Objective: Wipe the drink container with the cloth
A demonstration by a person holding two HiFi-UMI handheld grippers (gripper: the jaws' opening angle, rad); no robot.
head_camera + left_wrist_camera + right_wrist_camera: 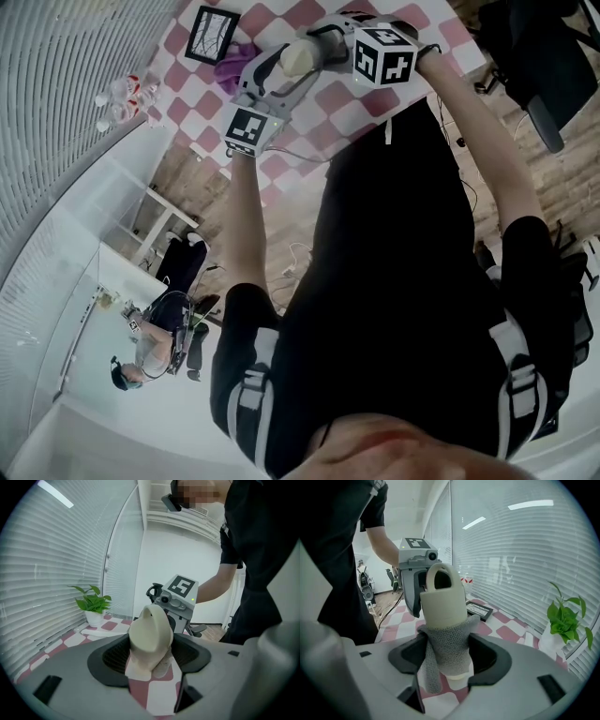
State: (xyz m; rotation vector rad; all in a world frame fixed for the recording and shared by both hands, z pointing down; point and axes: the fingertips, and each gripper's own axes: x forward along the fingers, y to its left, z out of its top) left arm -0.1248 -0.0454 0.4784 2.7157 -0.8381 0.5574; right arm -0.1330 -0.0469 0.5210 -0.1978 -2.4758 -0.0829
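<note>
Drink container (440,599) cream, loop-handled top, grey cloth (447,651) wrapped round base.

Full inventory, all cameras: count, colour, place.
drink container: 1, cream, with handle, held off the table between both grippers
grey cloth: 1, wrapped round the container's lower part
picture frame: 1, black, on the table's far side
purple item: 1, looks like cloth, beside the frame
potted plant: 1, green in white pot, on the table by the blinds
small figures: red and white, by the blinds; too small to count
table: 1, pink-and-white check
blinds: white, along the window
left gripper: 1, grey, shut on the container
right gripper: 1, grey, shut on the cloth
arms: 2, black short sleeves
</note>
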